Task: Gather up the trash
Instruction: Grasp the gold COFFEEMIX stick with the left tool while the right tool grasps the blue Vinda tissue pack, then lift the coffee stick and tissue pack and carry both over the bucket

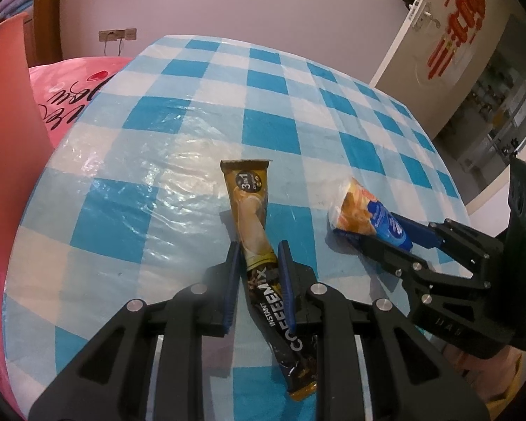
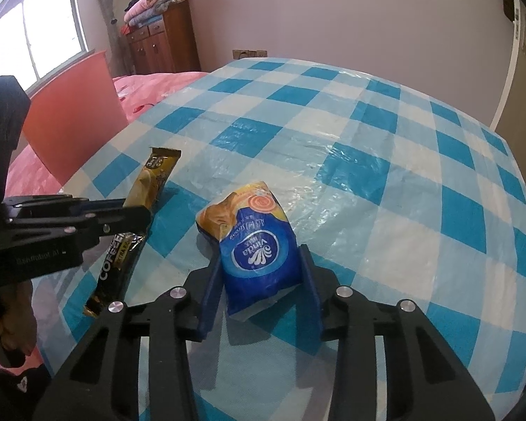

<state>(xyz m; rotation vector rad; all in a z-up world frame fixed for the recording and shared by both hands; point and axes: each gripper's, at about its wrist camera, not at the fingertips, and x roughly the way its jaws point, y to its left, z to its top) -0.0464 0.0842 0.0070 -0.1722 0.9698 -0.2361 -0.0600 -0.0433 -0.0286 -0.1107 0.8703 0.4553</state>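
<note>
Left claw [image 1: 257, 249] clamped on coffee sachet [image 1: 252, 210], blue pads pinching its middle; sachet lies lengthwise on checked desk [image 1: 150, 133], far end toward 12 o'clock. Right claw [image 2: 259, 256] closed on blue tissue pack [image 2: 254, 242], pads against both sides; pack rests on desk at about 3 o'clock of sachet, near but apart. Pink bed [image 2: 150, 87] beyond desk at 10 o'clock.
</note>
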